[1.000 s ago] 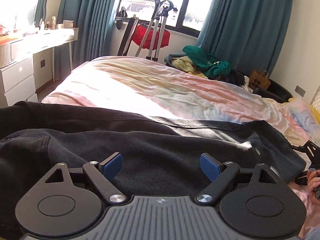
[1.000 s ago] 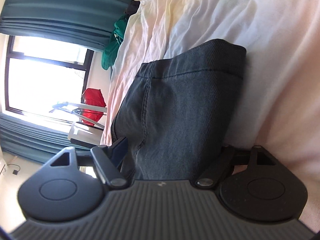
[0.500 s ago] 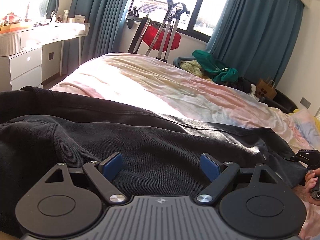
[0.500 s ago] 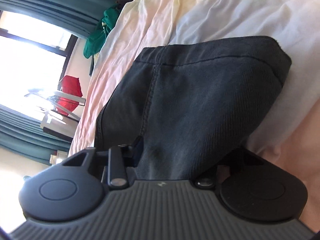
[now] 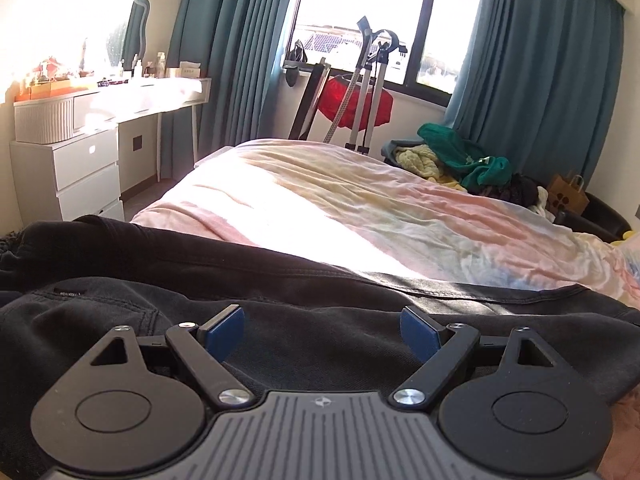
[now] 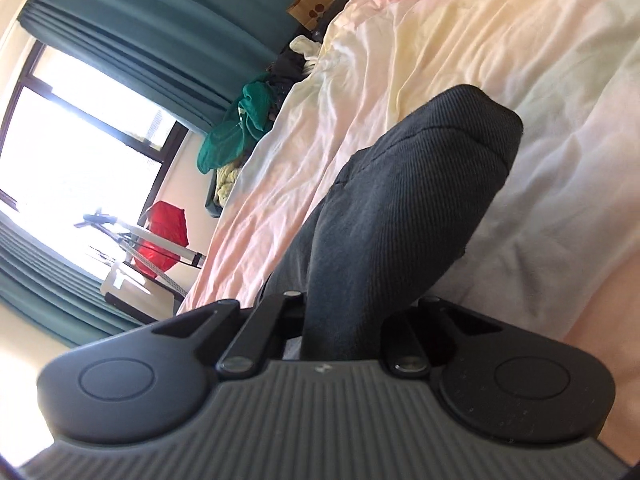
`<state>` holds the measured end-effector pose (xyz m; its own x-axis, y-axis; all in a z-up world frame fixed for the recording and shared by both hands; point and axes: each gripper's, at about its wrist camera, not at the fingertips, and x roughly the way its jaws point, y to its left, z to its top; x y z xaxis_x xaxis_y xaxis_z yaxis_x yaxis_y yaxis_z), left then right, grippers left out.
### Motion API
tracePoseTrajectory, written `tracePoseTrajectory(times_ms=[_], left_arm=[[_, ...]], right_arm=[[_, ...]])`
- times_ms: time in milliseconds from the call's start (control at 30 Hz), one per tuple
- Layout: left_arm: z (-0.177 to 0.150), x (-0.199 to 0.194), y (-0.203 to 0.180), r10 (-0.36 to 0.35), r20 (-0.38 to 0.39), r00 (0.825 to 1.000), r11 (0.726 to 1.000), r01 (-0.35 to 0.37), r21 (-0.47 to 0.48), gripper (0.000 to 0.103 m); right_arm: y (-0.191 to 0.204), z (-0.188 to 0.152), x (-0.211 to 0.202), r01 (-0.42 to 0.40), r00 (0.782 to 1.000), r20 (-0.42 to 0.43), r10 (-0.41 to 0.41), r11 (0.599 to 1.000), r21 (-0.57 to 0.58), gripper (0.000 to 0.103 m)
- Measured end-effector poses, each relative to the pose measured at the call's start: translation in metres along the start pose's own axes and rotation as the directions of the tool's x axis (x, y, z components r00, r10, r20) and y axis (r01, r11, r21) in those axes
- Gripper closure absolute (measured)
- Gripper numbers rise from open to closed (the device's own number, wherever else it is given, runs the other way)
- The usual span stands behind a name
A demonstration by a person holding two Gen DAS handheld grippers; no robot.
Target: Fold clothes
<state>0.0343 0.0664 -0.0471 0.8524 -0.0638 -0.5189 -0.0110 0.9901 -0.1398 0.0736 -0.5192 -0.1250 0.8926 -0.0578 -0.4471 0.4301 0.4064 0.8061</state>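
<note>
Right hand-held gripper (image 6: pixel 340 320) just clamped shut on the dark grey denim trousers (image 6: pixel 404 208), lifting that end; left hand-held gripper (image 5: pixel 322 330) gapes wide; trouser label unreadable.

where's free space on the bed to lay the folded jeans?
Free: the wide stretch of bedspread beyond the black jeans, running toward the window. Crowded: the far right corner beside the bed, with the clothes pile and paper bag. The jeans fill the near edge.
</note>
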Motion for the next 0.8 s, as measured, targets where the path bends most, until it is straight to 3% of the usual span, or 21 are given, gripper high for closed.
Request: tracePoseTrajectory(times_ms=[200,367,800], left_arm=[[-0.006,0.032,-0.001,0.1,-0.088,0.991,0.995,-0.097,0.037,0.015],[-0.023,0.051,-0.008,0.144,-0.122,0.982,0.982,-0.126,0.143,0.012],[-0.038,0.062,-0.01,0.163,-0.118,0.98,0.967,-0.135,0.218,0.007]], right_arm=[[-0.031,0.001,0.001,0.017,1.0,-0.027,-0.015,0.997,0.073,0.094],[-0.044,-0.003,0.002,0.037,0.998,-0.051,-0.034,0.996,0.077,0.094],[-0.042,-0.01,-0.001,0.087,0.994,-0.065,-0.086,0.996,0.016,0.094]])
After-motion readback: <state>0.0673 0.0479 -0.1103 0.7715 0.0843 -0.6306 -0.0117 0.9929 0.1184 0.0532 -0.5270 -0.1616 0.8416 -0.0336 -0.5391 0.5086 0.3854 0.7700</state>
